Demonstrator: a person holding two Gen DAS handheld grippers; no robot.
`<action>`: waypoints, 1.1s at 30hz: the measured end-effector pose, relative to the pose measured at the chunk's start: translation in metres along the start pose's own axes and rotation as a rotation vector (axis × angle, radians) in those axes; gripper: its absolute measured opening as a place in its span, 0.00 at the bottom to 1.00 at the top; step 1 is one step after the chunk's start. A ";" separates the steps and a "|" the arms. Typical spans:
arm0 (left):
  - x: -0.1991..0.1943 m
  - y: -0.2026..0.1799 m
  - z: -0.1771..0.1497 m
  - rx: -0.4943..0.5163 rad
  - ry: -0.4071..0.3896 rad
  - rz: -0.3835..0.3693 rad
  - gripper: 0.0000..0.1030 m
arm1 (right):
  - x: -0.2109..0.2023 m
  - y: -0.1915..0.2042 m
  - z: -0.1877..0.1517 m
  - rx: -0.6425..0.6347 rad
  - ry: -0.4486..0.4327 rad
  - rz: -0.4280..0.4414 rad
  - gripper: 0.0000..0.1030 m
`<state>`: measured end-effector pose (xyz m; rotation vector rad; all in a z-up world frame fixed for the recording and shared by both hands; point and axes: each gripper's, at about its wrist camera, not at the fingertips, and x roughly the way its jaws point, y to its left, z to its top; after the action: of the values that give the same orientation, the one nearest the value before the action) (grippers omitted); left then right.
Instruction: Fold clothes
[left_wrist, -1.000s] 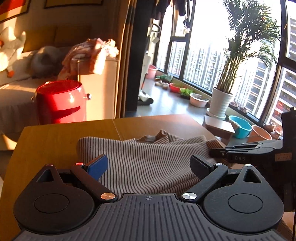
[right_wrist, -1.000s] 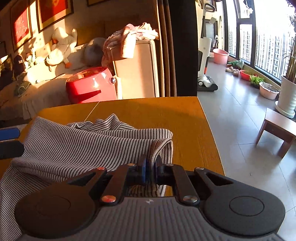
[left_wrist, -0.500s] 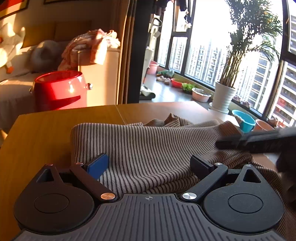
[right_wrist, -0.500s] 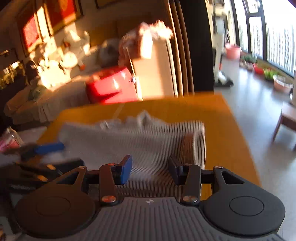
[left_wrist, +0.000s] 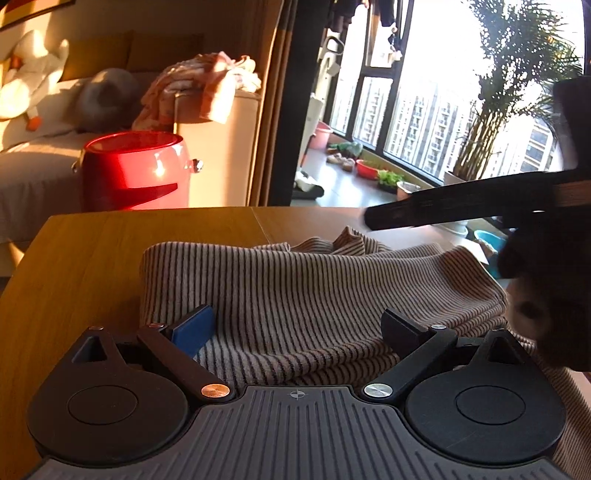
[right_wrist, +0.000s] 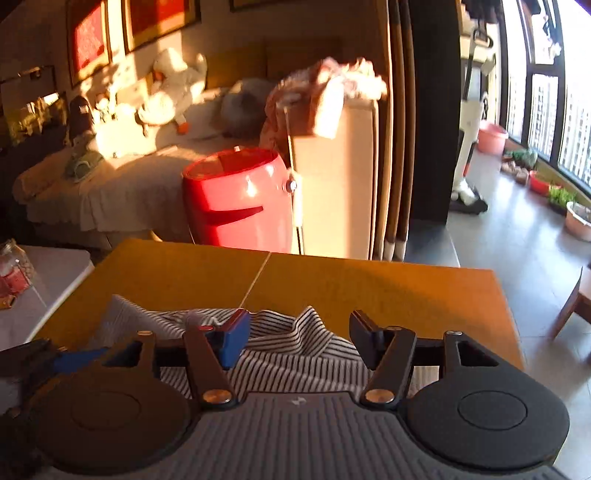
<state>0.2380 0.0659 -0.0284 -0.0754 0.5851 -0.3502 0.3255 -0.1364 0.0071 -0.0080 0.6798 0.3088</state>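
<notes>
- The left gripper (left_wrist: 297, 326) had its jaws spread wide, holding nothing, low over the near part of the garment (left_wrist: 314, 291).
- The right gripper (right_wrist: 297, 338) likewise had its jaws spread and empty, above the garment's (right_wrist: 295, 354) bunched far edge.
- The right gripper (left_wrist: 480, 206) appeared in the left view as a dark, blurred bar, raised above the garment's right end.
- The garment, a striped knit, lay folded over on the surface (left_wrist: 92, 258), with a rounded fold along its left side and a crumpled part at the back.
- The surface (right_wrist: 369, 284) was orange-brown wood with a seam down its middle.
- A red tub (left_wrist: 135, 171) stood on the floor beyond the surface's far edge, beside a cabinet (left_wrist: 229, 155) topped with heaped clothes (left_wrist: 199, 88).
</notes>
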 end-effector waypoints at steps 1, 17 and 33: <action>0.002 0.002 0.002 -0.005 -0.003 0.004 0.97 | 0.017 0.001 0.000 0.000 0.036 -0.008 0.58; 0.005 0.019 0.008 -0.064 -0.034 -0.043 1.00 | 0.073 0.011 0.015 -0.086 0.090 -0.021 0.55; -0.108 0.044 0.041 -0.156 -0.128 0.000 1.00 | -0.111 0.031 0.018 -0.087 -0.157 0.142 0.05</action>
<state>0.1901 0.1428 0.0558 -0.2457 0.4847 -0.2968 0.2463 -0.1361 0.0928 -0.0186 0.5113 0.4703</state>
